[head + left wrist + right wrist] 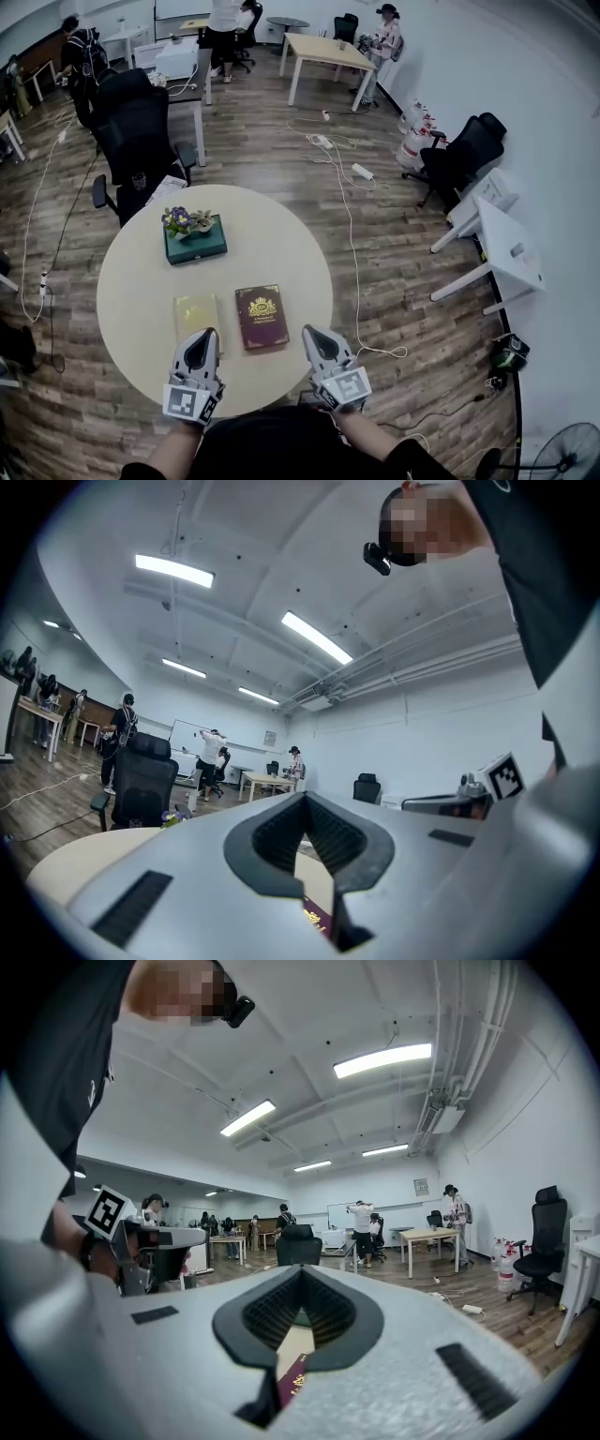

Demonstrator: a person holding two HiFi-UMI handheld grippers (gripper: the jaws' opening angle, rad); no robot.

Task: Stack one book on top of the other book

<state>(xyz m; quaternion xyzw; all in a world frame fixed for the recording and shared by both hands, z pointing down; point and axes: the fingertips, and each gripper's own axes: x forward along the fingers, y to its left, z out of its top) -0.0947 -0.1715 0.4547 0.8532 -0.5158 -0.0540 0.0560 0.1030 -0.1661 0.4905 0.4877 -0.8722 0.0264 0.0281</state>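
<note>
On the round bench (281,234), the maroon book (262,317) lies lengthwise away from the person. The yellow book (196,315) lies parallel, just left of it. The left tongs (200,339) are nearest that yellow book. The right tongs (315,336) sit just right of the maroon one. Both are pinched shut and empty.

I am wearing a black top (272,445), and my grey left gripper (202,337) and right gripper (314,336) are each showing black pads (198,354) and a marker cube (190,404).

L gripper (202,335) & R gripper (313,334) both closed, empty, held level, side by side over near edge of table (272,234).
</note>
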